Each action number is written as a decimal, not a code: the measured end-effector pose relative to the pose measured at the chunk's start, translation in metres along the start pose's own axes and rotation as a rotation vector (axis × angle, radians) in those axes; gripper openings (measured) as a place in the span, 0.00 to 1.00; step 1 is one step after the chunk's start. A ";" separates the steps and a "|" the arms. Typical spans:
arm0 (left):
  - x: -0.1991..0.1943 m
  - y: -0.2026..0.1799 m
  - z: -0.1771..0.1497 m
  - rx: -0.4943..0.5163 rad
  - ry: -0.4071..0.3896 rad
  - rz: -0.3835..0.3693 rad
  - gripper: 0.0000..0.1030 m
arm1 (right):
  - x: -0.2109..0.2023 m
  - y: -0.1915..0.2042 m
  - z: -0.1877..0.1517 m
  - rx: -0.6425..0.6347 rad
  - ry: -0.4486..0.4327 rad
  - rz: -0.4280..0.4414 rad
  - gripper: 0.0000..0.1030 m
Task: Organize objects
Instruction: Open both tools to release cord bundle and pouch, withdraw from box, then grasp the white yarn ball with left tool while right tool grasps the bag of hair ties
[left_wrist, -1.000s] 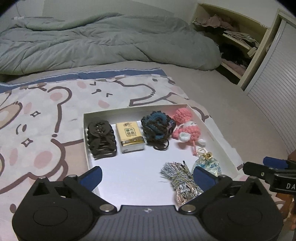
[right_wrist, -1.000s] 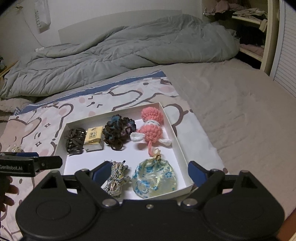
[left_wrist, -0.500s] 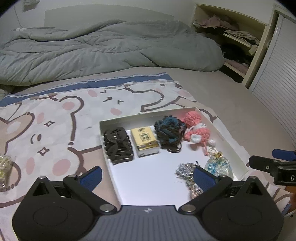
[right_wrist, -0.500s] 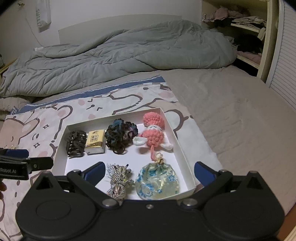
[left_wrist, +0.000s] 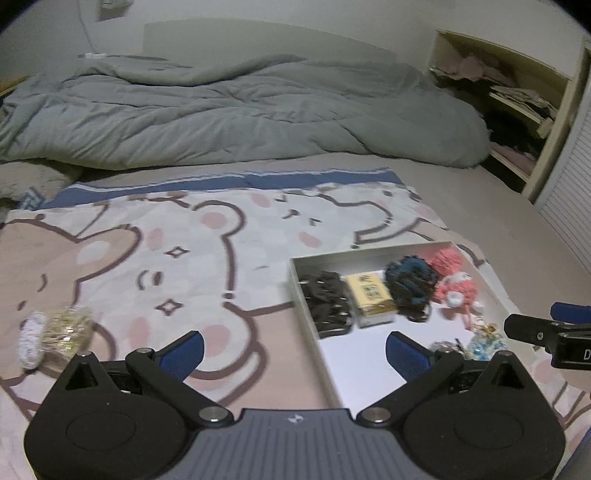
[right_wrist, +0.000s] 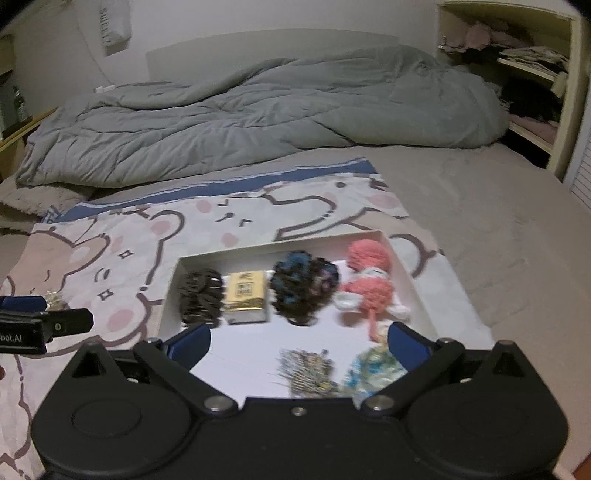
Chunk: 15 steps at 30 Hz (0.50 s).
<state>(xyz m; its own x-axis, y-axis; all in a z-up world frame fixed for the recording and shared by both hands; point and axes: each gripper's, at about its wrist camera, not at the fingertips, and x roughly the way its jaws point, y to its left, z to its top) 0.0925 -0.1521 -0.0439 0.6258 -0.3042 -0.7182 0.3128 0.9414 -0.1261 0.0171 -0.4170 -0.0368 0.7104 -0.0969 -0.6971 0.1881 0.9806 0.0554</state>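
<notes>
A shallow white tray lies on a bear-print blanket spread over the bed, with a rumpled grey duvet heaped at 12 o'clock beyond it. Along the tray's far side, from 9 toward 3 o'clock, sit a dark brown hair claw, a yellow packet touching it, a dark blue-and-black scrunchie, and a pink crocheted doll. Nearer the camera in the right wrist view lie a striped braided cord bundle and a blue floral pouch, side by side, both blurred.

The right gripper hovers over the near half of the tray, its jaws spread wide with nothing between them. The left gripper hangs above the tray's 9 o'clock edge, jaws likewise spread and empty; its right finger sits over the white floor, its left one over the blanket.

Outside the tray, at 9 o'clock in the left wrist view, a gold glittery bundle rests on the blanket, touching a small white knitted piece. An open shelf with clothes stands at 2 o'clock.
</notes>
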 end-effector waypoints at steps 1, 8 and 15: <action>-0.003 0.005 0.000 -0.004 -0.003 0.006 1.00 | 0.001 0.006 0.001 -0.003 0.000 0.007 1.00; -0.022 0.045 0.001 -0.035 -0.027 0.053 1.00 | 0.007 0.053 0.011 -0.039 -0.005 0.060 1.00; -0.040 0.082 -0.002 -0.057 -0.042 0.108 1.00 | 0.011 0.101 0.015 -0.086 -0.004 0.114 1.00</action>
<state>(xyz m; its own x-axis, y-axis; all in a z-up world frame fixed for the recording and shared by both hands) 0.0912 -0.0620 -0.0270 0.6833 -0.2056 -0.7006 0.2021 0.9753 -0.0890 0.0542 -0.3217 -0.0277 0.7268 0.0151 -0.6867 0.0476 0.9963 0.0722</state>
